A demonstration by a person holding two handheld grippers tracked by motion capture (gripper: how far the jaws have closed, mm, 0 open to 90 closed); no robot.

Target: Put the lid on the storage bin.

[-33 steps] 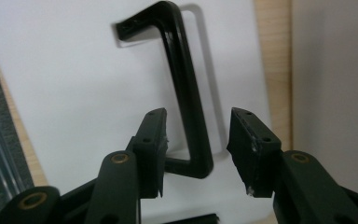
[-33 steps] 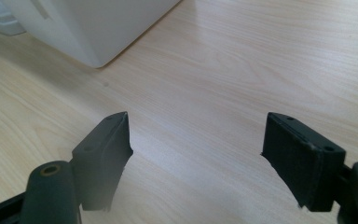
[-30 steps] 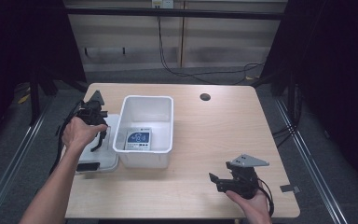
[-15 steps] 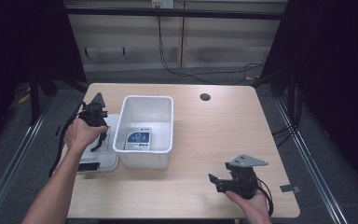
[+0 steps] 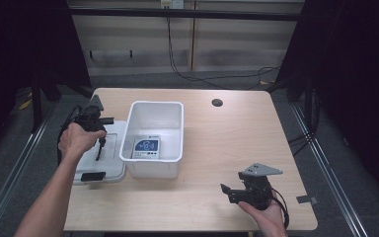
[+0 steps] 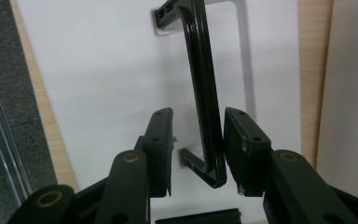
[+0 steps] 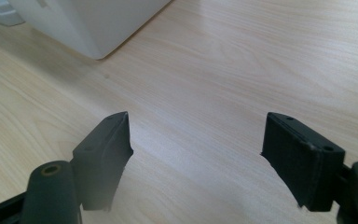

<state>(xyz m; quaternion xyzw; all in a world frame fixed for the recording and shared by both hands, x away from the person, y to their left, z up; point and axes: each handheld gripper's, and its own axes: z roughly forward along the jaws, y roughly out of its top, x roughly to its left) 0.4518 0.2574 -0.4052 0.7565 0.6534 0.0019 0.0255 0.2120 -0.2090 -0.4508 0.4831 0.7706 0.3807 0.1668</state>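
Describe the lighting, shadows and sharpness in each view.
High view: the table is evenly lit, the surroundings fall to near black, and the image is soft. Left gripper view: the black handle is sharp, with a glossy highlight and a pale shadow on the white lid; the near jaws are slightly soft. Right gripper view: the wood grain is crisp, with glare at top right.

Your worktop (image 5: pixel 217 143) is pale wood with fine grain and one dark round hole (image 5: pixel 217 102). The bin (image 5: pixel 177 133) is plain white; the card (image 5: pixel 146 147) inside it is blue and white with a dark strip along the bottom. The lid (image 5: pixel 116 168) is white, its handle (image 6: pixel 205 93) glossy black. Both your grippers, left (image 6: pixel 196 140) and right (image 7: pixel 198 154), are matte black with brass-coloured rivets. The right one's top plate (image 5: pixel 260 170) is grey. Floor (image 5: pixel 10 163) is dark grey.
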